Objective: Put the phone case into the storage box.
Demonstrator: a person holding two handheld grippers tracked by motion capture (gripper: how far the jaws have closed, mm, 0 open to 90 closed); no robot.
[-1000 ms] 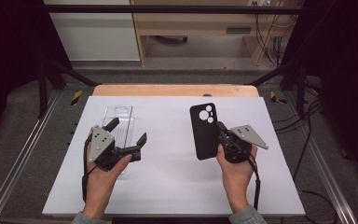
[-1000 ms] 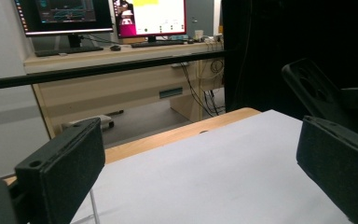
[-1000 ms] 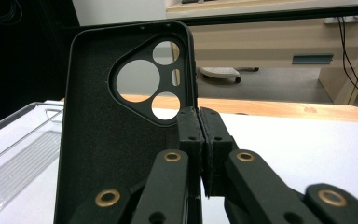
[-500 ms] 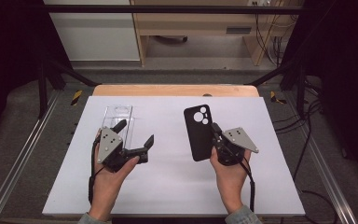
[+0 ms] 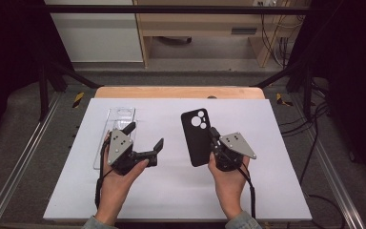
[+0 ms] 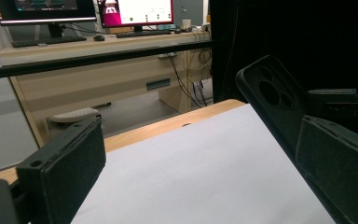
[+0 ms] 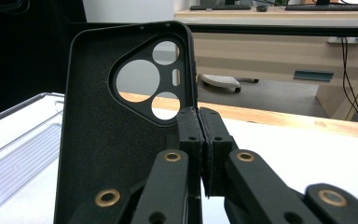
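1. Case [image 5: 198,138] hangs above the table [image 5: 171,200], its edge pinched in the shut right gripper [image 5: 214,136].
2. Left gripper [image 5: 144,136] gapes empty.
3. Risk: that thin edge hold may let it swing or slip.

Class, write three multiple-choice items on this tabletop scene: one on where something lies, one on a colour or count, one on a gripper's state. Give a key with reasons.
1. Where does the clear plastic tray lie on the white table?
A. on its left side, beside the left gripper
B. at its right edge
C. under the phone case

2. What colour is the phone case?
A. white
B. black
C. red

3. How does the right gripper stand?
A. wide open, empty
B. lying loose on the table
C. shut on the phone case's edge

Key: A, the high view shows the tray left of centre by the left gripper; B, the case is black in every view; C, the right gripper view shows its jaws pressed together on the case's side wall.
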